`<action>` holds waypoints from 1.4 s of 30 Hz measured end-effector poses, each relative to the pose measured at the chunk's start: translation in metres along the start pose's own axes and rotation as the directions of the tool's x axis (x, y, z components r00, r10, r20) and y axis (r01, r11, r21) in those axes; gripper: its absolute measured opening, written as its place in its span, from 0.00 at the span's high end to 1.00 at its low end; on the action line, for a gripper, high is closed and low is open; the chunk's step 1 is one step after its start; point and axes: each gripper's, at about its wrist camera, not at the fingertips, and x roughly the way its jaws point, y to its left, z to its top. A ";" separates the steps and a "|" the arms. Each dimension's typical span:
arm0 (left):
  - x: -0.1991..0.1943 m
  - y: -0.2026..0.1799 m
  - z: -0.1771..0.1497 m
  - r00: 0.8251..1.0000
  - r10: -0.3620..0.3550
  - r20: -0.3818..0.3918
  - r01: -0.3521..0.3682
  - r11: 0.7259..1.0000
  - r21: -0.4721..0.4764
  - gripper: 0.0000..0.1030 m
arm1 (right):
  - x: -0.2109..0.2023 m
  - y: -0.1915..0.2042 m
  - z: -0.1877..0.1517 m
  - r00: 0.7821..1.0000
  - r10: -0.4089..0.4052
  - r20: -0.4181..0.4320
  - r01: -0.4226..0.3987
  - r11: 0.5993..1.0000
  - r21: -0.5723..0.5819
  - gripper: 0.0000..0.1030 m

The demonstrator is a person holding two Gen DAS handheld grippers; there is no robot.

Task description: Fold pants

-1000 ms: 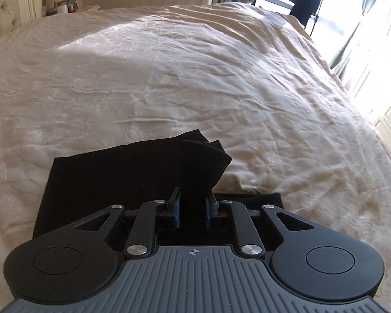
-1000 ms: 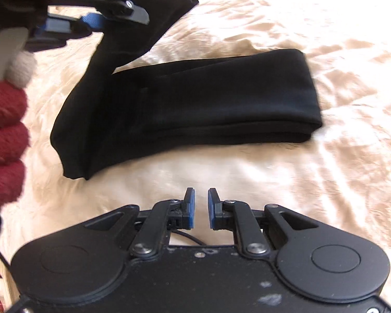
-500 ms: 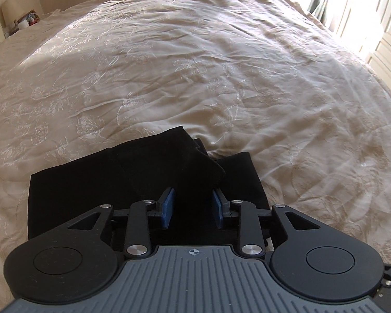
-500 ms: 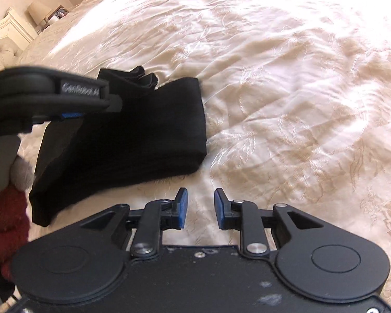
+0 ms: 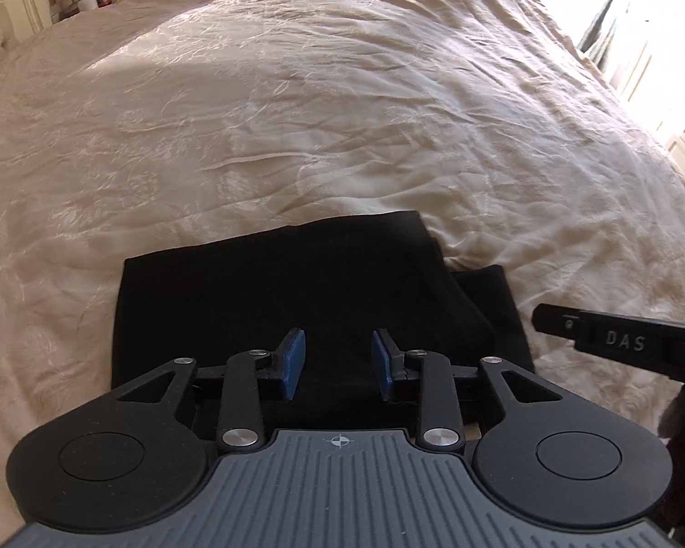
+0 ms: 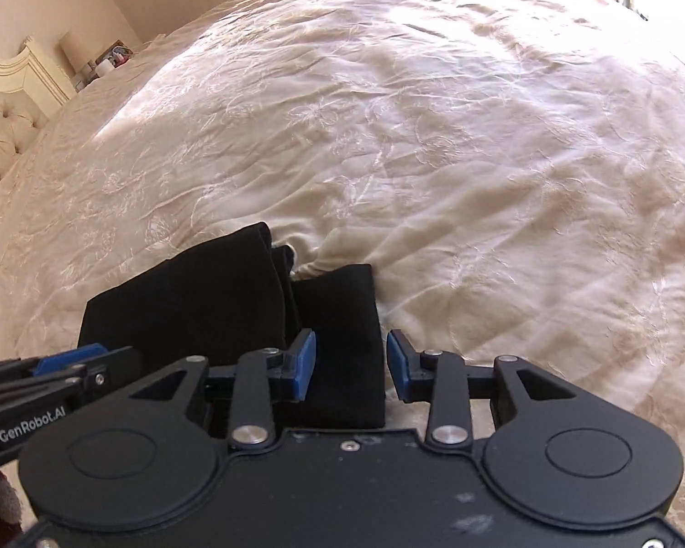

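Matt black knit pants [image 5: 297, 292] lie on a creased, satin-sheened embroidered cloth bedspread [image 5: 342, 114].

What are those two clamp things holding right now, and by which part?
Nothing. The left tool stands open above the folded black pants; the right tool is opening over their edge, pads apart from the cloth.

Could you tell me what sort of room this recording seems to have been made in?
Most likely a bedroom in a home. The black pants lie on a wide bed with a cream embroidered bedspread, a tufted headboard stands at its far end, and a bedside lamp sits next to it.
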 end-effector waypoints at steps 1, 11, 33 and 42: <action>0.003 0.014 -0.001 1.000 0.029 -0.012 -0.029 0.999 -0.020 0.70 | 0.004 0.004 0.002 1.000 0.012 -0.005 -0.012 1.000 -0.007 0.61; 0.051 0.127 -0.024 0.974 0.122 -0.192 -0.158 0.970 -0.184 0.67 | 0.073 0.035 0.010 0.989 0.063 -0.130 -0.075 0.993 -0.090 0.55; 0.019 0.147 -0.007 0.990 0.088 -0.107 -0.106 0.979 -0.174 0.66 | 0.005 0.051 0.019 1.000 -0.009 -0.014 0.007 0.990 -0.143 0.91; 0.054 0.101 -0.011 0.980 0.024 -0.196 -0.038 0.997 -0.069 0.65 | 0.058 0.026 0.002 0.985 -0.125 -0.117 0.110 0.985 -0.130 0.88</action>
